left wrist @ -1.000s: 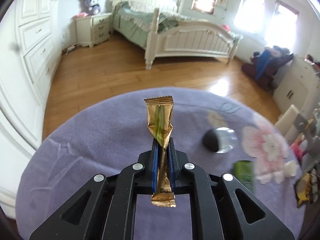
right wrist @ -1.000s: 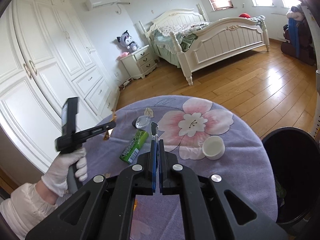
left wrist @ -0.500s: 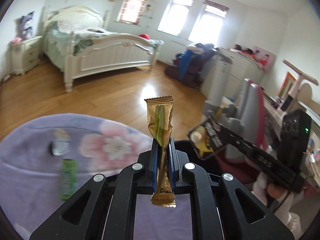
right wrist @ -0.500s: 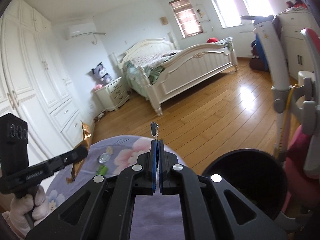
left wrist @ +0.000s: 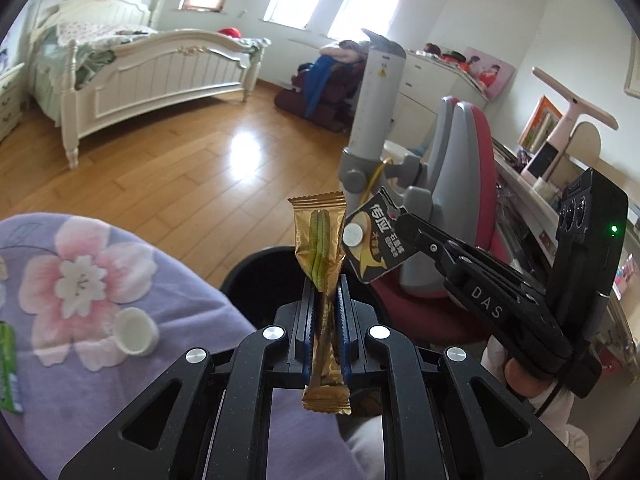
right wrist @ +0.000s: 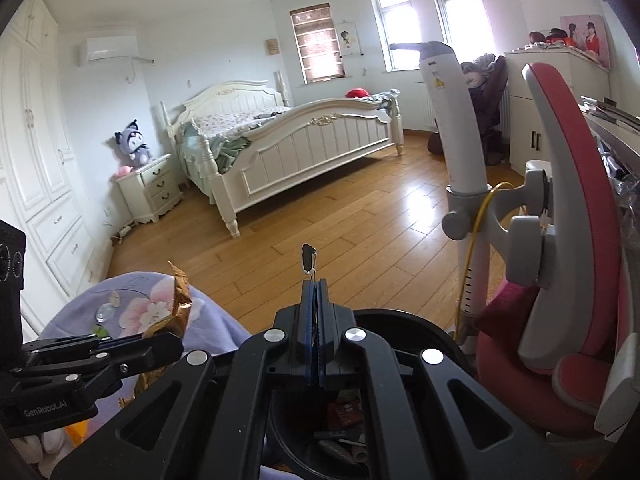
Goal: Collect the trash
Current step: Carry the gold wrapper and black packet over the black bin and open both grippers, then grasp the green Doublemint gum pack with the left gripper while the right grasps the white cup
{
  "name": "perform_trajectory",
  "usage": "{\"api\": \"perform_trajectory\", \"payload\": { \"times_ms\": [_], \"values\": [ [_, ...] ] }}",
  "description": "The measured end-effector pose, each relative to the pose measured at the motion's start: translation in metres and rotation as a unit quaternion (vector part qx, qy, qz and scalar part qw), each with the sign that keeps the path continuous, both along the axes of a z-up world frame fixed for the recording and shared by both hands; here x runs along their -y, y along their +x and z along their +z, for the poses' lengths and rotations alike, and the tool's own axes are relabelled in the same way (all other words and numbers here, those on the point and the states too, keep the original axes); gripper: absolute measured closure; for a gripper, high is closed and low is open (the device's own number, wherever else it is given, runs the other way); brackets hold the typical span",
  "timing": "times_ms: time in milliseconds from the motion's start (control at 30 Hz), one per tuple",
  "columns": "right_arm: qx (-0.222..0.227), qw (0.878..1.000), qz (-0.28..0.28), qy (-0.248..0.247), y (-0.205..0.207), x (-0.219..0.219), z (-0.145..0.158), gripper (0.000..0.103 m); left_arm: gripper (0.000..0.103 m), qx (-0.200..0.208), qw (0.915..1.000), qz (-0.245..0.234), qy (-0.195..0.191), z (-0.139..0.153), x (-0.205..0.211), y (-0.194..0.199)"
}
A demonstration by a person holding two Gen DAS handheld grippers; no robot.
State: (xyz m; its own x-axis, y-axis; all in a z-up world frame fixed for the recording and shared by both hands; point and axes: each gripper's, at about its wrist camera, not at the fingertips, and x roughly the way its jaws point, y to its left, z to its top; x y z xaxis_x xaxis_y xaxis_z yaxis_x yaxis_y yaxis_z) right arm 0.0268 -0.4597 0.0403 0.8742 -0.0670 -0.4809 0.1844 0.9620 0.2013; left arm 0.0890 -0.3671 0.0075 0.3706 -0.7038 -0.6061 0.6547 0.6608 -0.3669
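My left gripper (left wrist: 323, 286) is shut on a gold wrapper (left wrist: 320, 240) with a green stripe, which stands upright in front of the black bin (left wrist: 248, 276). The right wrist view shows that same left gripper (right wrist: 168, 342) at the lower left with the crumpled gold wrapper (right wrist: 180, 304). My right gripper (right wrist: 314, 284) is shut on a thin black-and-yellow packet (right wrist: 308, 258), seen edge-on above the black bin (right wrist: 420, 328). From the left wrist view the right gripper (left wrist: 400, 220) holds that packet (left wrist: 374, 240) face-on, just right of the gold wrapper.
A round table under a purple flowered cloth (left wrist: 80, 280) carries a white cap (left wrist: 134, 336) and a green packet (left wrist: 8, 364). Wrappers lie inside the bin (right wrist: 344, 412). A red-and-grey chair (right wrist: 560, 280) and a white pole stand (right wrist: 460, 140) crowd the right side. Bare wooden floor (right wrist: 340, 220) lies ahead.
Both grippers have swung right, from over the purple table to the black bin. Each still holds its piece of trash, and the two pieces now sit close together.
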Motion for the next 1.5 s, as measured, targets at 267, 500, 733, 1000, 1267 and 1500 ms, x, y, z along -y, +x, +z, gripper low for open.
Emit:
{"api": "perform_trajectory", "payload": {
  "times_ms": [267, 500, 733, 1000, 1267, 1500],
  "values": [
    [-0.009, 0.999, -0.039, -0.020, -0.002, 0.024, -0.005, 0.096, 0.054, -0.002, 0.9995, -0.029, 0.009, -0.004, 0.046, 0.007],
    [0.012, 0.999, -0.040, -0.003, -0.021, 0.025, 0.001, 0.052, 0.032, 0.025, 0.9995, -0.019, -0.002, 0.012, 0.037, -0.006],
    [0.024, 0.999, -0.012, 0.024, -0.026, 0.006, 0.008, 0.052, 0.021, 0.054, 0.9980, 0.033, 0.004, 0.032, -0.013, -0.022],
    [0.020, 0.999, 0.031, 0.033, -0.023, -0.038, 0.019, 0.051, 0.008, 0.111, 0.9865, 0.114, 0.037, 0.054, -0.081, -0.048],
    [0.008, 0.997, 0.072, 0.038, -0.018, -0.081, 0.022, 0.034, 0.005, 0.116, 0.9788, 0.162, 0.050, 0.050, -0.145, -0.051],
    [-0.020, 0.993, 0.109, 0.027, -0.004, -0.117, 0.015, 0.034, 0.005, 0.058, 0.9695, 0.231, 0.059, 0.015, -0.221, -0.023]
  ]
}}
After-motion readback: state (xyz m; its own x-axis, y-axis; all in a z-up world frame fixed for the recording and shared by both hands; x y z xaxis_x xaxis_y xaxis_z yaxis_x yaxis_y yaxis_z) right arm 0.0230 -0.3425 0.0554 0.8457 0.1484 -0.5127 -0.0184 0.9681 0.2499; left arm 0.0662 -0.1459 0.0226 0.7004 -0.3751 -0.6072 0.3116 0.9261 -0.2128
